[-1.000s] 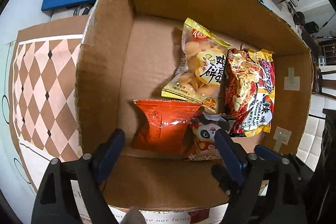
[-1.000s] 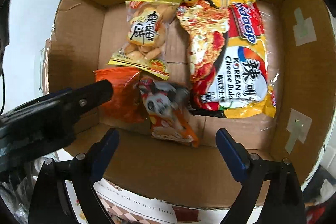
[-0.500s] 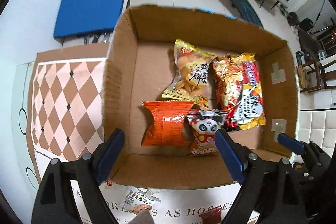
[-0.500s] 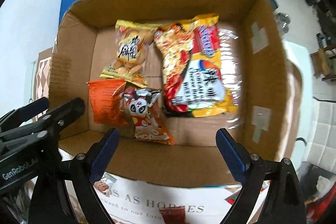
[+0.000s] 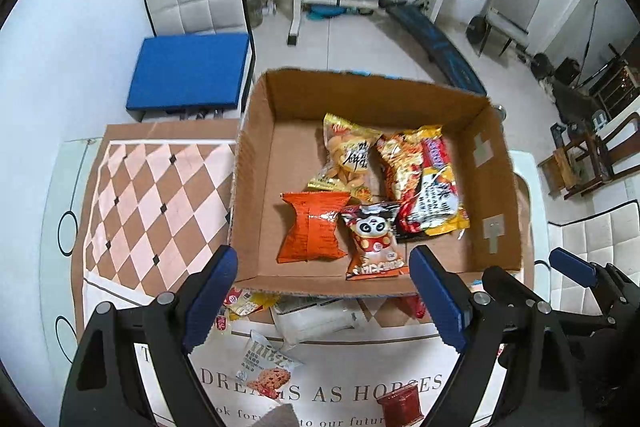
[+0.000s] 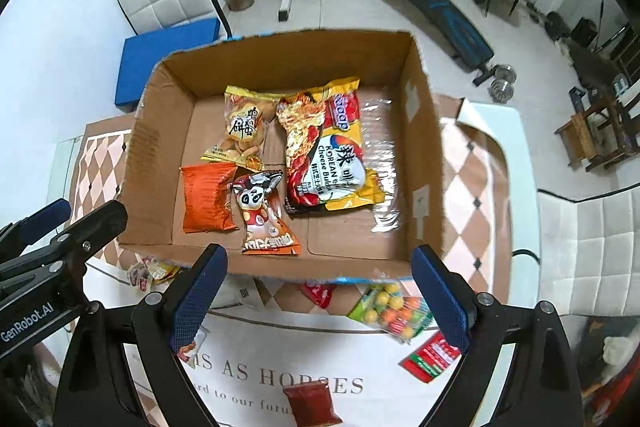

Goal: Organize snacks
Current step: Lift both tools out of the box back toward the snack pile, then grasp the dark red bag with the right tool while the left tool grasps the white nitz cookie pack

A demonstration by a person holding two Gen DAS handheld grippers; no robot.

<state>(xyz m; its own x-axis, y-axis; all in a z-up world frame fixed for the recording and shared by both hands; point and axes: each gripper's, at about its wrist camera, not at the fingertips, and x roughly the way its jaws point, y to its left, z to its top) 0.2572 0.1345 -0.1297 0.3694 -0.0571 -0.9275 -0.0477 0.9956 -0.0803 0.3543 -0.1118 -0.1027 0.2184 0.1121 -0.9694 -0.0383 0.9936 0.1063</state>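
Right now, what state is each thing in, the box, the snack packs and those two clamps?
Cardboard box: open-topped, partly filled.
Noodle pack: flat in box, sealed.
Orange pack: in box, sealed.
Panda pack: in box, sealed.
Candy bag: outside, on table.
Left hand-held gripper: open, empty.
Right hand-held gripper: open, empty.

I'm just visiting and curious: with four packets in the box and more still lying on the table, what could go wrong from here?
1. Some packets, like the yellow one, lie tucked against the cardboard box; wide fingers could bump the box when reaching for them.
2. The gumball bag looks slick and bulging, so it may slip from a pinch.
3. The panda packet already overlaps its neighbours; further drops could pile up untidily.
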